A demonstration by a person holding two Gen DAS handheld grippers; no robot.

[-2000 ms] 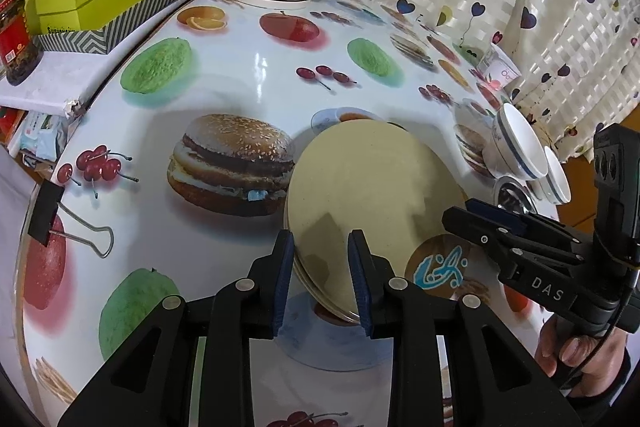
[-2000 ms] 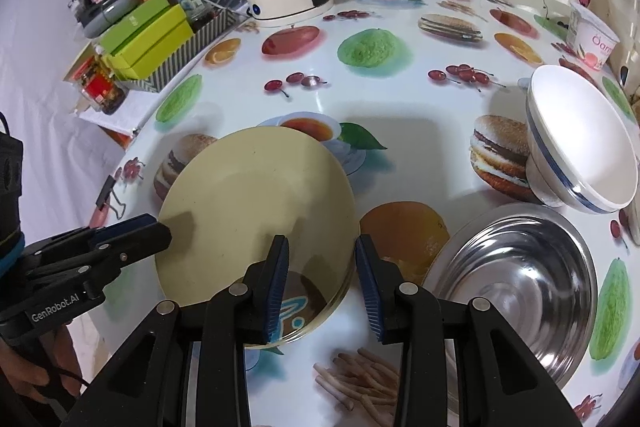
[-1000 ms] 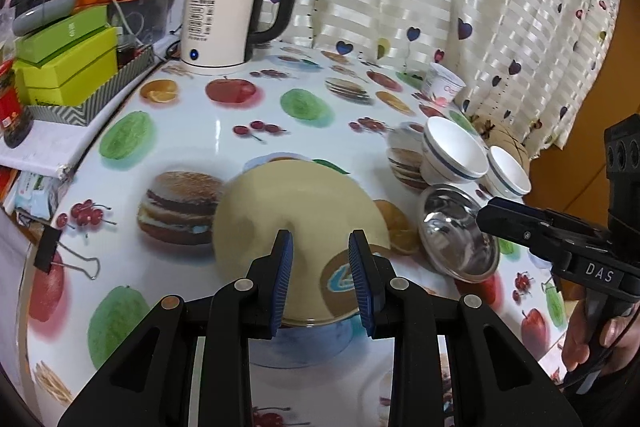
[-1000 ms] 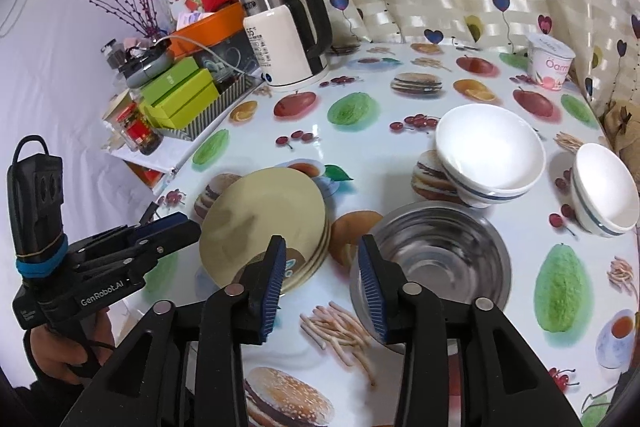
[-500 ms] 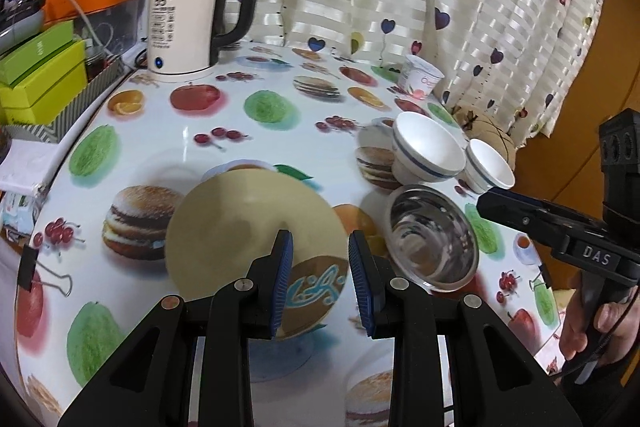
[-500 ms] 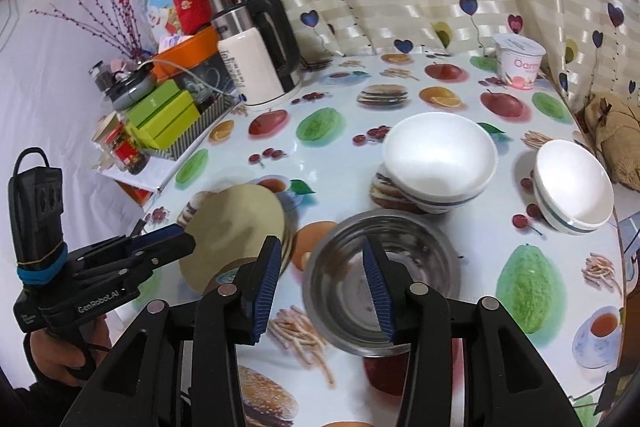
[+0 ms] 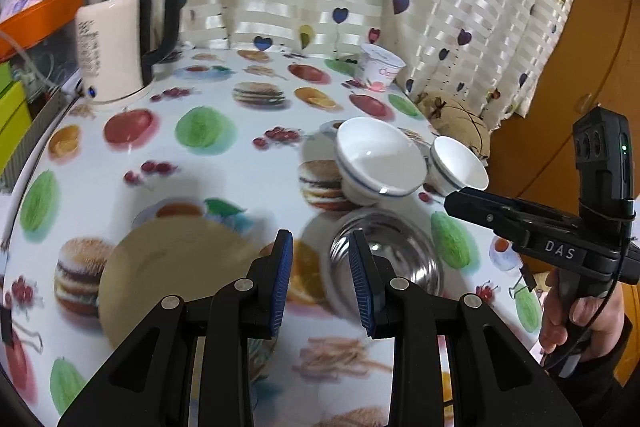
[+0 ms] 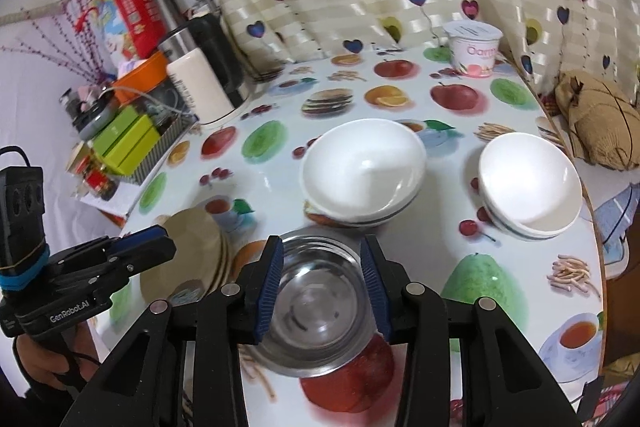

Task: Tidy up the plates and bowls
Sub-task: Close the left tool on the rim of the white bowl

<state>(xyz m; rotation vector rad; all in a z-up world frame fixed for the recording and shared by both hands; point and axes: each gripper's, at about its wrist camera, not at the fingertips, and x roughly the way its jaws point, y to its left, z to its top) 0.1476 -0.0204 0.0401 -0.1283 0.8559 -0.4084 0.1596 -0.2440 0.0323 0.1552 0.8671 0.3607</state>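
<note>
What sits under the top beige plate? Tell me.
More plates: their rims peek out beneath the top plate. How many, and the tablecloth beneath, stay hidden.

We see the round beige plate stack point(image 7: 176, 267) motion-blurred, its near edge hidden behind the left gripper's black finger point(image 7: 256, 291); the white electric kettle's point(image 7: 112, 55) printed label is unreadable.

One steel bowl point(image 8: 316, 291), two white bowl stacks point(image 8: 360, 171), one plate stack point(image 8: 188, 251), one kettle point(image 7: 116, 47)
</note>
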